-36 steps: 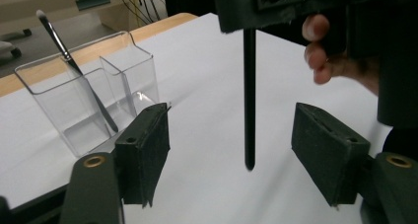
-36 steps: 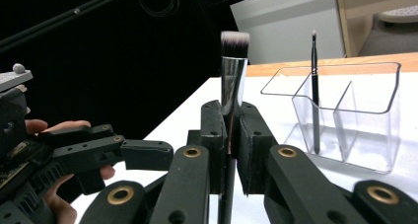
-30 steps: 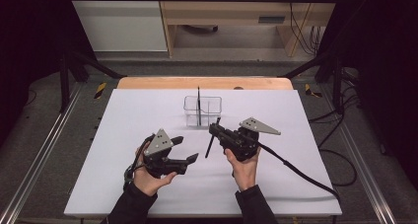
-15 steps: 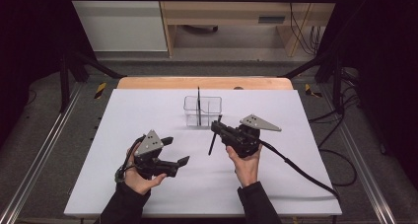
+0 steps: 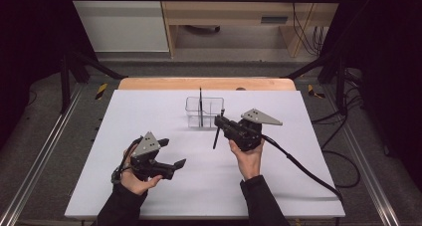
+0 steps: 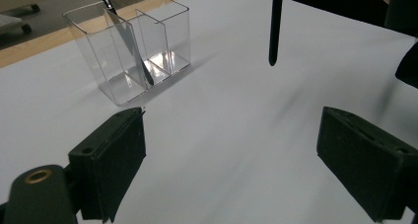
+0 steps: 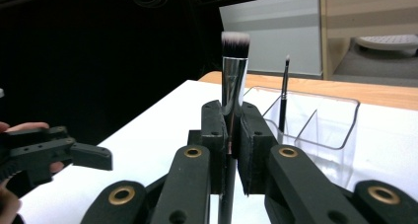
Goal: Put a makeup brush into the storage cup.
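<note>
A clear divided organizer (image 5: 204, 111) stands at the middle back of the white table, with a thin black brush (image 5: 200, 104) upright in it. My right gripper (image 5: 222, 122) is shut on a makeup brush (image 5: 216, 136) just in front of the organizer, its dark handle hanging down. In the right gripper view the brush (image 7: 233, 61) rises between the pads, silver ferrule and white-tipped bristles up, with the organizer (image 7: 315, 115) behind. My left gripper (image 5: 170, 152) sits at the front left; its jaws have just been opening and hold nothing (image 6: 241, 160). Ahead of it are the organizer (image 6: 128, 46) and the hanging handle (image 6: 275, 26).
The white table top (image 5: 298, 186) ends in a wooden strip (image 5: 149, 83) at the far edge. Metal rails (image 5: 40, 161) run along both sides. The right gripper's cable (image 5: 298, 166) trails to the front right across the table.
The left gripper has drifted left and toward the front edge, and its jaws stand wider apart. The right gripper with the brush has stayed in place.
</note>
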Demonstrator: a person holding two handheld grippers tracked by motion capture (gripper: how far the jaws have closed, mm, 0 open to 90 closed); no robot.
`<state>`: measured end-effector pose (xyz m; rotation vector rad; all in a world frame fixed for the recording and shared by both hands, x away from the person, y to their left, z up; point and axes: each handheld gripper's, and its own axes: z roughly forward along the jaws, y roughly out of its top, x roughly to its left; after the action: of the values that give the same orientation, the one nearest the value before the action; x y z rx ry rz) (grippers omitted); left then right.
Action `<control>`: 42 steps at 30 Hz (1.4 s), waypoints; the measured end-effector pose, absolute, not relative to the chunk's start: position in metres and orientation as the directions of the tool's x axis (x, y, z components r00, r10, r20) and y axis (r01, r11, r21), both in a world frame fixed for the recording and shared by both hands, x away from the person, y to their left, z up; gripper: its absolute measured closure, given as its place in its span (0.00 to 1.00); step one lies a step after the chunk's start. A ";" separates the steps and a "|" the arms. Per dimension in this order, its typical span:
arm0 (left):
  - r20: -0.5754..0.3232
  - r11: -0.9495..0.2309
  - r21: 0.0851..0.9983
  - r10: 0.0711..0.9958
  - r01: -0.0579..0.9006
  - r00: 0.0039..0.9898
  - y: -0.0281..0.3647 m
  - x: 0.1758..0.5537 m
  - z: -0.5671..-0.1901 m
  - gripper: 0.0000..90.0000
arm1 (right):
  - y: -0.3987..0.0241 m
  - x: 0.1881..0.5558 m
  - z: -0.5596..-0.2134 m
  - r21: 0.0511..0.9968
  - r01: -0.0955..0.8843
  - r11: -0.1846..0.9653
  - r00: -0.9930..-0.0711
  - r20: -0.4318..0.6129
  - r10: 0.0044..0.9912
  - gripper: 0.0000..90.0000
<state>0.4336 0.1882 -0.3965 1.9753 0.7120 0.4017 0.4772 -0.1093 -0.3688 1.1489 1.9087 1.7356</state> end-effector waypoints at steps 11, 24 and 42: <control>-0.008 -0.372 0.874 0.634 0.314 0.774 0.197 0.436 -0.396 0.11 | -0.102 0.493 -0.359 0.951 0.307 -0.030 -0.623 0.225 0.749 0.93; -0.018 -0.349 0.877 0.664 0.331 0.747 0.209 0.440 -0.394 0.11 | -0.093 0.512 -0.350 0.957 0.288 -0.018 -0.609 0.198 0.768 0.93; -0.012 -0.356 0.869 0.677 0.342 0.736 0.214 0.444 -0.396 0.11 | -0.082 0.534 -0.341 0.965 0.264 -0.007 -0.591 0.167 0.789 0.93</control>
<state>0.4443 0.2136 -0.3959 1.9700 0.7768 0.4364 0.5336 -0.0823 -0.3407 1.0868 1.8472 1.6304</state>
